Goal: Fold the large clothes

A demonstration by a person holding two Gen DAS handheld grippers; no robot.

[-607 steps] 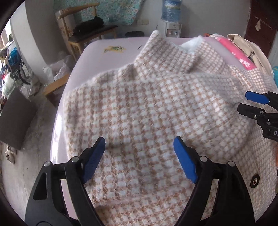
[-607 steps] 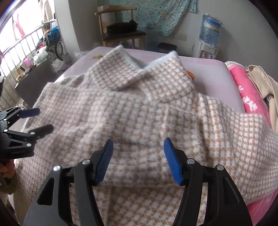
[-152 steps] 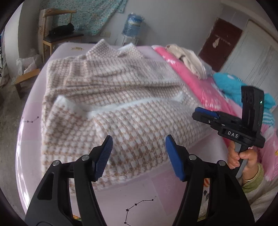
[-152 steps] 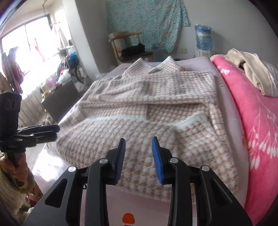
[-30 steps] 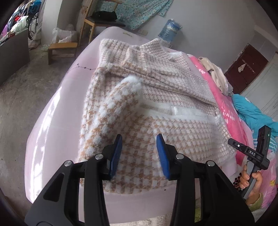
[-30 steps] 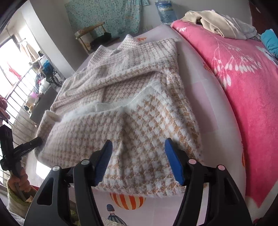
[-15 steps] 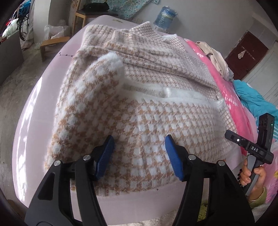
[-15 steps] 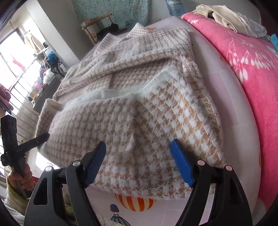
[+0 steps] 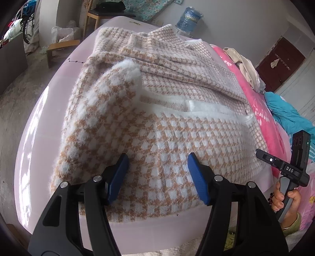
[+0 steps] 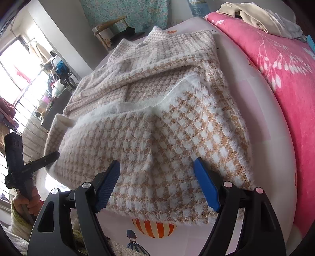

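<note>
**Both grippers spread wide over the folded coat's near edge**

Fingers of the left gripper [image 9: 157, 178] stand wide apart, blue pads [image 9: 118, 177] hovering just over the near hem of the houndstooth coat [image 9: 177, 126] with nothing clamped between them. Fingers of the right gripper [image 10: 157, 184] are likewise spread, their pads [image 10: 205, 187] above the same hem, farther toward the pink side.

The coat lies on the pale pink sheet [image 9: 39, 137] of the bed, its lower part folded up over the body so a fluffy white hem edge [image 9: 206, 112] runs across the middle. One sleeve [image 9: 110, 88] is folded in along the left side, its white cuff resting on top. The collar points toward the far end of the bed.

A bright pink blanket [image 10: 285, 69] lies beside the coat, with beige clothing [image 10: 256, 15] heaped on it.

Each gripper is held by a hand on its handle: the right hand [image 9: 283, 197] shows in the left view, the left hand [image 10: 29, 198] in the right view. Both tools angle downward at the coat from the bed's near edge.
</note>
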